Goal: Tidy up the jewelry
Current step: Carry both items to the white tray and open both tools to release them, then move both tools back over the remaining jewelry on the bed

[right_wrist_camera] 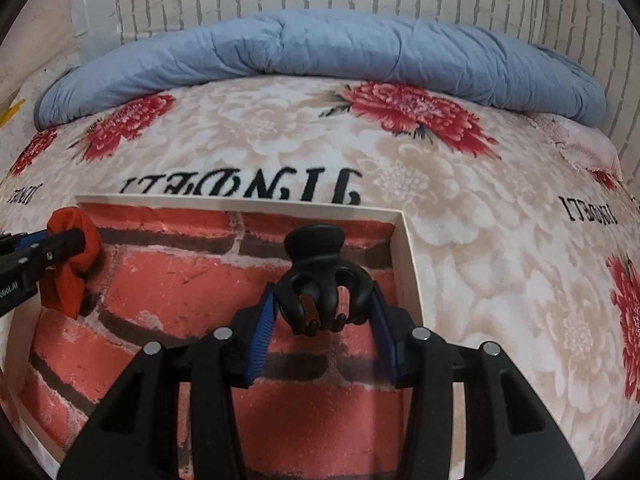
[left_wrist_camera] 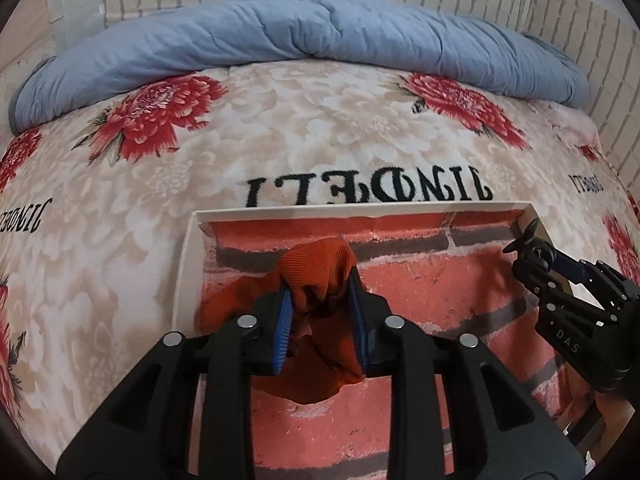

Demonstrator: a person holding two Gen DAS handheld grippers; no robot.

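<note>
Both items are gripped and sit over the box [right_wrist_camera: 404, 248], a shallow white-walled tray lined with red brick-print paper, resting on the floral blanket [left_wrist_camera: 320, 128].

Left gripper [left_wrist_camera: 320, 320]: blue pads pinched on an orange scrunchie [left_wrist_camera: 320, 268]. The fabric bunches between the pads and drapes down toward the liner; the lower fold looks to be touching it, but that can't be confirmed. It sits over the box's left-centre area.

Right gripper [right_wrist_camera: 320, 316]: jaws clamped on a black hair claw clip [right_wrist_camera: 320, 280], pads on its two curved sides, handle end pointing away. The clip is near the box's far right corner, above the liner. Whether it is resting on the liner or just above it can't be told.

Step, as judged: the placing phase, with both accessories carried into the tray and neither released.

Next move calls for:
- lowering each item until it bears on the liner, then spreading the pads
- keeping the two well apart, scrunchie left and clip right
- a straight-back retreat so the pads don't drag the soft scrunchie out
- watching the clip: it may tip once the side pressure goes

A blue quilt [right_wrist_camera: 320, 52] lies along the far edge, clear of the work.
</note>
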